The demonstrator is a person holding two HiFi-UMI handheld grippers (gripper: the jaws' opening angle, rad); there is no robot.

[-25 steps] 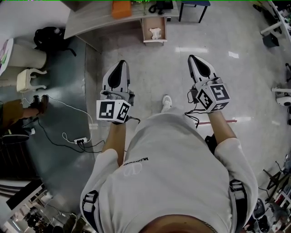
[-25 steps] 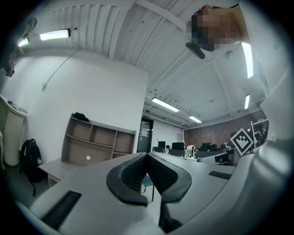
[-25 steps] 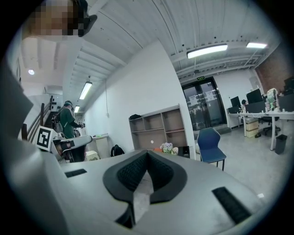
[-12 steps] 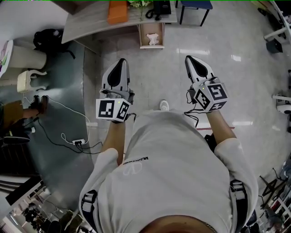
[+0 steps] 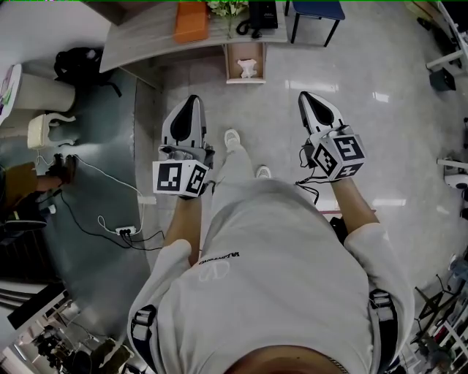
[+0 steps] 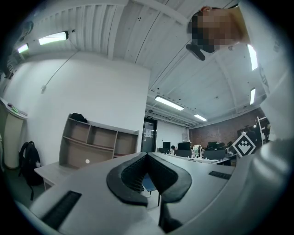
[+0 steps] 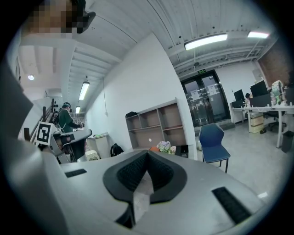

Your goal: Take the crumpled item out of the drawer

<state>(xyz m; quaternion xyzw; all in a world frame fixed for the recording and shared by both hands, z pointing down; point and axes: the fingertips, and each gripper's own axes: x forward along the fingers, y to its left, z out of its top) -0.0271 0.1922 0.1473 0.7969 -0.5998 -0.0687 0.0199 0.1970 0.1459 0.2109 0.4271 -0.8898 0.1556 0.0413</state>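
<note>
Left tool [image 5: 192, 101] and right tool [image 5: 304, 96] are clenched empty; crumpled item [image 5: 248, 68] lies in the open drawer [image 5: 228, 64].

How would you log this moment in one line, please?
drawer: open; item: inside; left gripper: shut, empty; right gripper: shut, empty

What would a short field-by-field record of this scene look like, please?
setting: office floor in front of a desk
drawer: open, at the desk's front
crumpled item: white, lying inside the drawer, untouched
left tongs: shut, empty, well short of the drawer
right tongs: shut, empty, well short of the drawer
on desk: orange object, plant, black phone
nearby: blue chair, right of the drawer
</note>
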